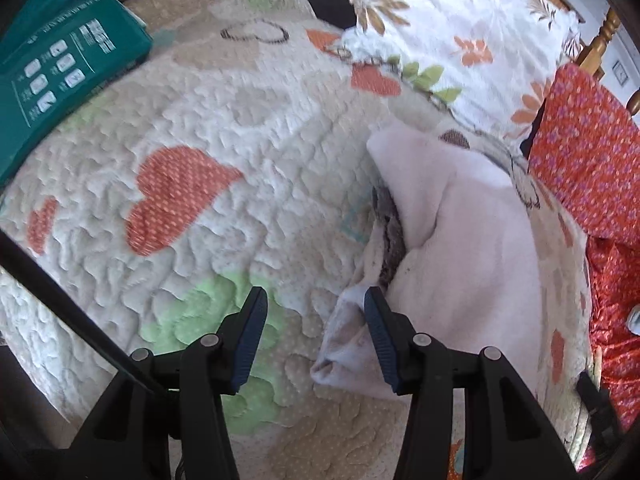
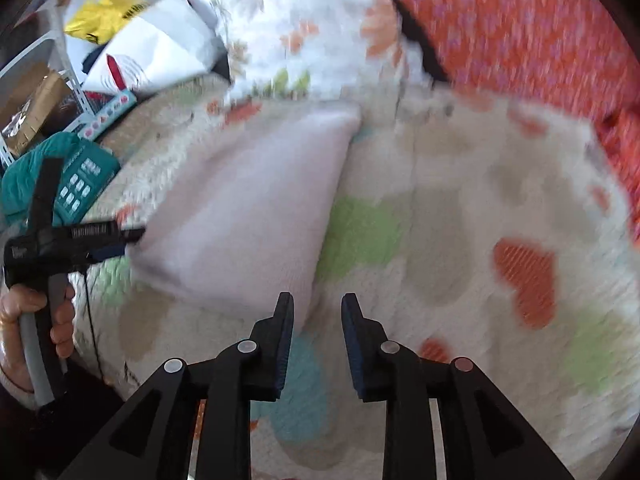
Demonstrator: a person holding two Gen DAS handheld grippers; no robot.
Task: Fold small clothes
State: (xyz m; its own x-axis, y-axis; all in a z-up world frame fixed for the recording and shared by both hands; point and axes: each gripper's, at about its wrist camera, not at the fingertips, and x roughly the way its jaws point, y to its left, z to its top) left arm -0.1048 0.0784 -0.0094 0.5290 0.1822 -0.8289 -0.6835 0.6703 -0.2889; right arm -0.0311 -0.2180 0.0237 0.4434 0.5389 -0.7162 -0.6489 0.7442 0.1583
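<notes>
A pale pink garment lies folded over on the quilted bedspread, with a grey inner patch showing in its fold. My left gripper is open and empty, its right finger at the garment's near left edge. In the right wrist view the garment lies as a flat triangle, with the left gripper at its left edge. My right gripper is open and empty, just past the garment's near corner. The right wrist view is motion blurred.
A teal package lies at the far left of the bed. A floral pillow and a red patterned cloth lie at the back right. Bags and boxes stand on shelves beyond the bed.
</notes>
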